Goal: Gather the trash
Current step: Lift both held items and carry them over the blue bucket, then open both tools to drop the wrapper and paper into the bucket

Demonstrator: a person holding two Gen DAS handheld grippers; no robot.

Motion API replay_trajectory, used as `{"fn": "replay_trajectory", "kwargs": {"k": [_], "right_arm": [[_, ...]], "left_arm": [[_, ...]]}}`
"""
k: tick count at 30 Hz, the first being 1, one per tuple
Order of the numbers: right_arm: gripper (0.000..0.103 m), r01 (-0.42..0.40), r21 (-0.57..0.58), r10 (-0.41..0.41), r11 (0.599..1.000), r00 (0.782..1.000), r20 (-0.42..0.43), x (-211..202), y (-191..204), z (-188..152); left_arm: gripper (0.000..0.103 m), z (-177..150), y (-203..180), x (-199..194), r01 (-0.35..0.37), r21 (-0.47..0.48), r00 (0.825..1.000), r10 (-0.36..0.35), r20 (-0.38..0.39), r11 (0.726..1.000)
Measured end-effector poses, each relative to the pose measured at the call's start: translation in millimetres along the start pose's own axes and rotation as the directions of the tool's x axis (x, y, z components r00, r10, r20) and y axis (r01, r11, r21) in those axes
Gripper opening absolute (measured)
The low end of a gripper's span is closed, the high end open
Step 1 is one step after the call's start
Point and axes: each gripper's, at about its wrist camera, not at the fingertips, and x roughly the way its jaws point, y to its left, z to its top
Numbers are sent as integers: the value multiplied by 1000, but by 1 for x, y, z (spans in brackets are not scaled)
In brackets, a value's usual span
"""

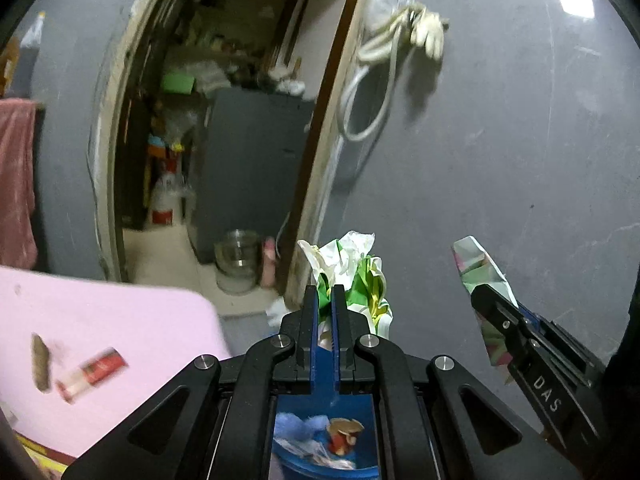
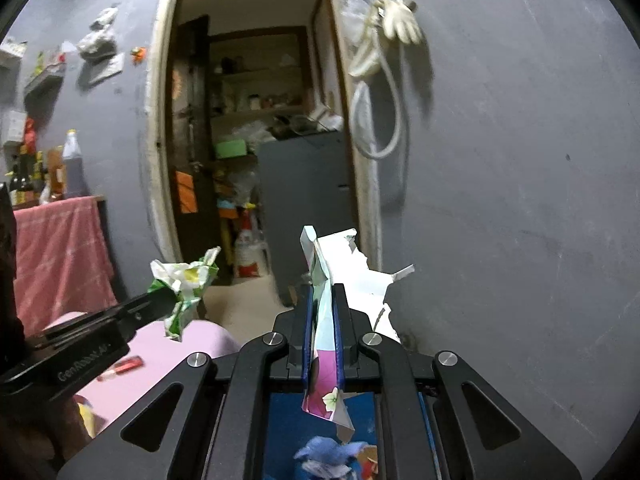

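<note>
Left tongs (image 1: 326, 300) clamped narrow on a crumpled green-and-white wrapper (image 1: 352, 272), paper bunched up past the fingertips and spilling to the right side. Same wrapper seen from the right wrist view (image 2: 184, 284), sticking out of the left tool, held in the air above the pink bench (image 2: 192, 336).

Right tongs (image 2: 324, 300) pinched on a flattened, torn paper carton (image 2: 324, 320), white inside, pastel print with a flower outside; it runs up between the fingers and hangs down behind them too. In the left wrist view the same carton (image 1: 478, 264) pokes up out of the right tool at far right.

Both pieces of trash are lifted, apart from each other, neither touching the bench. Below the tongs, in both views, a blue bin (image 1: 296, 460) shows through the gap in the tool frame, with blue fabric-like stuff and a red-and-tan item inside; details blurred.

On the pink bench (image 1: 120, 320): a small red-and-white tube or can (image 1: 92, 374) lying on its side, and a brown oblong thing (image 1: 40, 362) just beside it.

Background: grey wall (image 1: 520, 140), open doorway to a storeroom, white gloves (image 1: 430, 34) and a hose loop (image 1: 372, 92) hanging by the door frame, pink towel (image 2: 60, 256) at left.
</note>
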Motion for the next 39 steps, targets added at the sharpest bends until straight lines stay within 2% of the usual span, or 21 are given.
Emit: {"fn": "replay_trajectory", "kwargs": {"k": [7,18,25,29,32,34,36,39], "right_arm": [[7,11,47,-7,999,997,-81,18,-29,-22],[9,2,156,26,988,984,-174,45,-51,-35],[11,-2,161,36,987,977,-209,53,-50,-39],[13,-5,167,42,986,975,-219,57,-49,-38],[17,-7,167,45,986,973,-224,58,-48,-37],[25,-10,170,49,985,973,-224,58,-49,-37],[25,-11,170,48,985,975,-218,57,-47,-36],[25,-5,163,37,987,980,-195,51,-45,-33]], "left_arm": [[3,-18,-4,39,-32,-29,991,28,-130,999],[3,-38,-3,72,-72,9,968,72,-239,997],[5,-43,2,75,-60,-18,966,54,-254,998],[7,-42,6,74,-75,-23,962,66,-264,997],[10,-39,10,72,-82,-45,964,67,-259,996],[21,-37,12,70,-81,-59,967,64,-248,995],[25,-34,14,66,-80,-76,972,61,-229,994],[25,-28,16,58,-86,-83,978,68,-199,993]]}}
